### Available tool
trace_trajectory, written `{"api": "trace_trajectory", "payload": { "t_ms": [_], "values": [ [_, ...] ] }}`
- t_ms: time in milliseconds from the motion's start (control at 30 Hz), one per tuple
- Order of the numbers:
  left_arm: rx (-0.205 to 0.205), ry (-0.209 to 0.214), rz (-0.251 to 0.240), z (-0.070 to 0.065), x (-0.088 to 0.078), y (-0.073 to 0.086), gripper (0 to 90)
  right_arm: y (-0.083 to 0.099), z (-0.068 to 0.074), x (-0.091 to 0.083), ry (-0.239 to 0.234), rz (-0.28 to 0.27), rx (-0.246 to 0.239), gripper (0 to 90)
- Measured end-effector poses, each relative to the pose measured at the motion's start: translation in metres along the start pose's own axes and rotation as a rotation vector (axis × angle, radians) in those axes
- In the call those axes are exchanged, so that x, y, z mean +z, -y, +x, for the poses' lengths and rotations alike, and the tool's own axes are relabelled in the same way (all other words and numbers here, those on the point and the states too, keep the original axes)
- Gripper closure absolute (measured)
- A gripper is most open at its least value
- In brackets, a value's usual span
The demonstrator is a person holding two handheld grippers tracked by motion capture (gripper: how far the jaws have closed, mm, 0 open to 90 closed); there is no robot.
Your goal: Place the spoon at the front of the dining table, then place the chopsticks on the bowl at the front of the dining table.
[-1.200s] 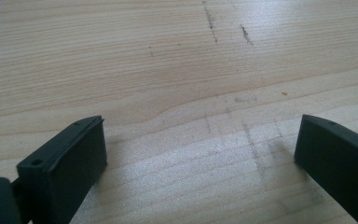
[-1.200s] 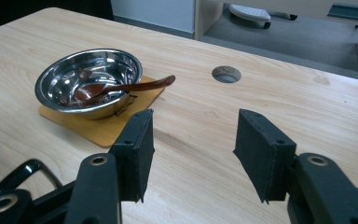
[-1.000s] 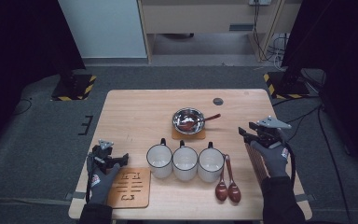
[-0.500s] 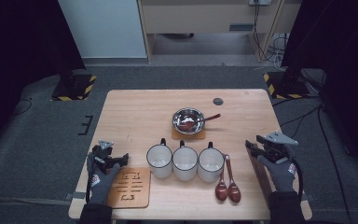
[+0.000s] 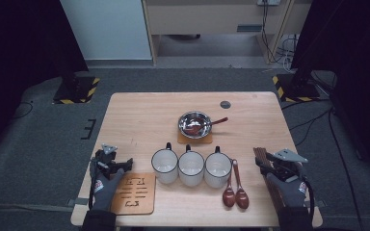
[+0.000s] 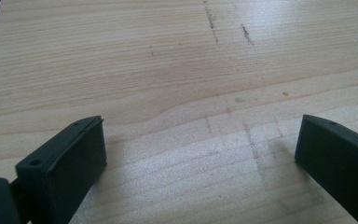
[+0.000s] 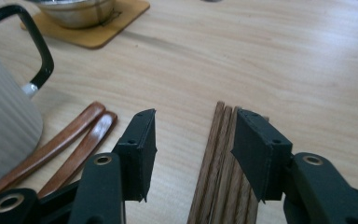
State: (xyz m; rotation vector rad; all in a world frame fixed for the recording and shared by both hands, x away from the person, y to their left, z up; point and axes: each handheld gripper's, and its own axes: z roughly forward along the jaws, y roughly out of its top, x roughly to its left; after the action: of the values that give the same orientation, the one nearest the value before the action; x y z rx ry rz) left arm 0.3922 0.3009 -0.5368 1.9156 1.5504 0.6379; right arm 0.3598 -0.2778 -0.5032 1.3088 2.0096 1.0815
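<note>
The right gripper hung over the chopsticks at the tabletop's four o'clock edge, fingers half-spread and holding nothing. This looked like the approach to a pickup: next it needed lowering and centring before closing. The left gripper sat wide and empty at eight o'clock.

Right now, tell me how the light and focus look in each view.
High view: table lit, surroundings dark, picture soft. Left gripper view: pale glare on the wood, jaws throw soft shadows. Right gripper view: chopsticks sharp, mug blurred at the edge, bowl slightly soft.
</note>
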Motion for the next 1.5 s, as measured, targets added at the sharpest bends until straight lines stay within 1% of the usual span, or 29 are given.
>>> {"api": "trace_trajectory", "payload": {
  "t_ms": [267, 433, 567, 733, 1067, 1200, 1433, 1500],
  "values": [
    [0.000, 0.000, 0.000, 0.000, 0.000, 0.000, 0.8, 0.009, 0.002, -0.001, 0.009, 0.023, -0.008, 48.7],
    [0.000, 0.000, 0.000, 0.000, 0.000, 0.000, 0.8, 0.014, 0.002, -0.002, 0.007, 0.039, -0.002, 51.6],
    [0.000, 0.000, 0.000, 0.000, 0.000, 0.000, 0.8, 0.017, 0.004, 0.000, 0.006, 0.061, -0.010, 54.9],
    [-0.001, 0.000, 0.000, 0.000, 0.000, 0.000, 0.8, 0.020, 0.008, 0.004, 0.018, 0.083, -0.019, 57.2],
    [0.000, 0.000, 0.000, 0.000, 0.000, 0.000, 0.8, 0.022, 0.010, 0.005, 0.019, 0.113, -0.020, 68.3],
    [0.000, 0.000, 0.000, 0.000, 0.000, 0.000, 0.8, 0.024, 0.009, 0.005, 0.022, 0.132, -0.012, 69.2],
    [0.000, 0.000, 0.000, 0.000, 0.000, 0.000, 0.8, 0.024, 0.009, 0.006, 0.027, 0.137, -0.008, 70.8],
    [0.000, 0.000, 0.000, 0.000, 0.000, 0.000, 0.8, 0.024, 0.009, 0.006, 0.023, 0.139, -0.019, 71.5]
  ]
}}
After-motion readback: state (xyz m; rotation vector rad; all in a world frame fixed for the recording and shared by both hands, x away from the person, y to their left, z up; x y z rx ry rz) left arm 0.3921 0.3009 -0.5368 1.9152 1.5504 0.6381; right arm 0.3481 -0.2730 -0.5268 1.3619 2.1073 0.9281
